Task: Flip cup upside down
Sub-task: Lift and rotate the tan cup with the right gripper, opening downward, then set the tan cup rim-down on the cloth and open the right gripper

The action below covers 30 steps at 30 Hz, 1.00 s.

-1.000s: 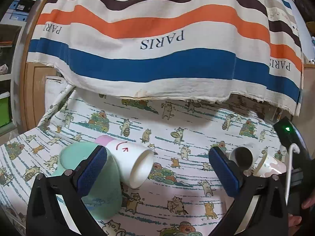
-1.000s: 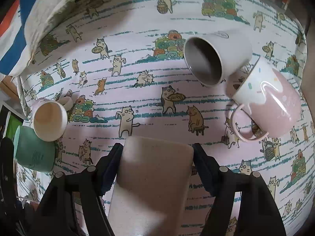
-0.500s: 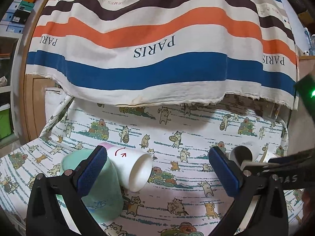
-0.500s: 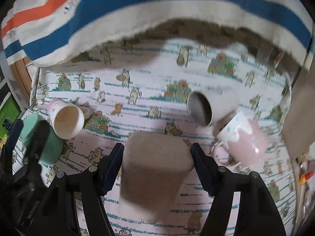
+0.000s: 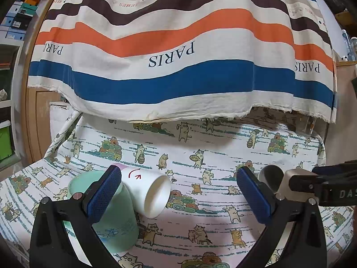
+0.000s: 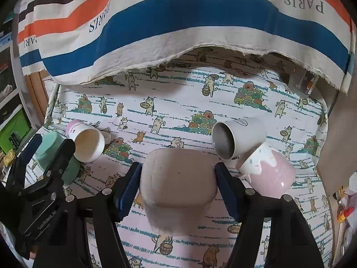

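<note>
My right gripper (image 6: 178,185) is shut on a squarish beige cup (image 6: 178,183), held above the cat-print cloth (image 6: 178,102) with its flat base facing the camera. In the left wrist view the beige cup (image 5: 299,184) shows at the right edge in the other gripper. My left gripper (image 5: 180,192) is open and empty, low over the cloth. Behind its left finger a mint green cup (image 5: 111,221) stands upside down, and a white cup with a pink base (image 5: 151,189) lies on its side against it.
A grey cup (image 6: 236,138) lies on its side against a pink-and-white mug (image 6: 267,172) at the right. A striped "PARIS" cloth (image 5: 178,55) hangs over the back. Shelves with boxes (image 5: 15,22) stand at the left.
My right gripper has lifted and tilted up with the beige cup, so the view swung from straight down to forward. The left gripper has risen slightly and stayed open.
</note>
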{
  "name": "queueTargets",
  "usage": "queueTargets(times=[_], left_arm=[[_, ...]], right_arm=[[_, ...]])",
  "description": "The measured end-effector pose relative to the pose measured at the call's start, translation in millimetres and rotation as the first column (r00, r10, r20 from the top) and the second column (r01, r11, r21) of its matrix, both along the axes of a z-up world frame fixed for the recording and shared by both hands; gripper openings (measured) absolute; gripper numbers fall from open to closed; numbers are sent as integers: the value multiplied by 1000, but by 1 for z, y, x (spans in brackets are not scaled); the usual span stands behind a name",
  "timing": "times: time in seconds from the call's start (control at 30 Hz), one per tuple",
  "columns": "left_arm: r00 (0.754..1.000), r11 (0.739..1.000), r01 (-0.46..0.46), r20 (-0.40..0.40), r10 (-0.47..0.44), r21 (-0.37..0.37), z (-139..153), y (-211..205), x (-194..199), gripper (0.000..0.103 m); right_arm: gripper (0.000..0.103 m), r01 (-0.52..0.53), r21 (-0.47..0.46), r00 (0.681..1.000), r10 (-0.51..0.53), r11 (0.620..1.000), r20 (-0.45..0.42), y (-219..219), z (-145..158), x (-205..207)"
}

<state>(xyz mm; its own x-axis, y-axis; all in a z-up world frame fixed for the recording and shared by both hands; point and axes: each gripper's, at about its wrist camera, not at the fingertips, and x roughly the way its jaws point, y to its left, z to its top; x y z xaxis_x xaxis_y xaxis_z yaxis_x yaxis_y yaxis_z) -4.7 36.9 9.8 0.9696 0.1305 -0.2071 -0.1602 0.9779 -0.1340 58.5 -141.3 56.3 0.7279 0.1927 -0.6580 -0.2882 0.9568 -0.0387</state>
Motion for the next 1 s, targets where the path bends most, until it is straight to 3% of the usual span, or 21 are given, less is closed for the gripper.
queueTargets(times=[0.3, 0.67, 0.8, 1.0], left_arm=[[1000, 1000, 5, 4, -5, 23, 0, -4, -1, 103], [1000, 998, 8, 18, -9, 65, 1, -12, -4, 103], [1000, 997, 13, 21, -15, 70, 2, -13, -4, 103], [1000, 998, 17, 19, -19, 66, 2, -14, -4, 103]], right_arm=[[68, -29, 2, 999, 29, 1000, 44, 2, 4, -12], [69, -49, 30, 999, 49, 998, 16, -1, -25, -14], [86, -44, 31, 997, 42, 999, 60, -5, -16, -20], [86, -26, 77, 990, 15, 997, 137, -24, 8, -28]])
